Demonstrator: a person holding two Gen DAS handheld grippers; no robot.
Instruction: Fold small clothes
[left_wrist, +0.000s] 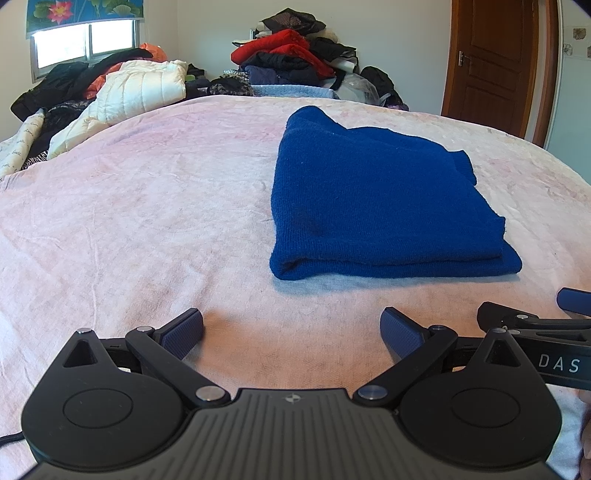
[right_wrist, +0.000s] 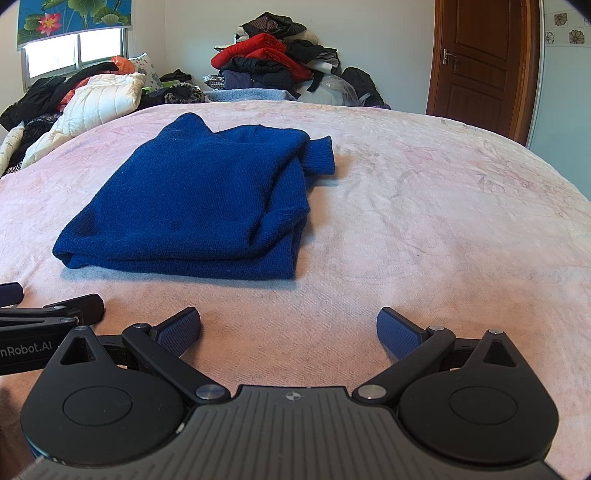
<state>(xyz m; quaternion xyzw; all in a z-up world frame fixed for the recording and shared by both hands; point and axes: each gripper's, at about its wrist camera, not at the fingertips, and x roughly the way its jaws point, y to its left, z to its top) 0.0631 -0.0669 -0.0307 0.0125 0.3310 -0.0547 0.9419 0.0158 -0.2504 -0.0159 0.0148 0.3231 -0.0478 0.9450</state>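
White letters "DAS" stand on the side of the black right gripper (left_wrist: 561, 363), at the right edge of the left wrist view. In the right wrist view, the black left gripper (right_wrist: 26, 350) carries "nRobot.AI", cut off at the edge.

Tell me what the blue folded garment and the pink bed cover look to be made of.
Blue garment: apparently a knitted yarn, wool or acrylic; matte, fuzzy, with a ribbed cuff. Pink bed cover: seemingly a thin woven cloth, perhaps cotton; matte, finely creased, with a faint woven pattern.
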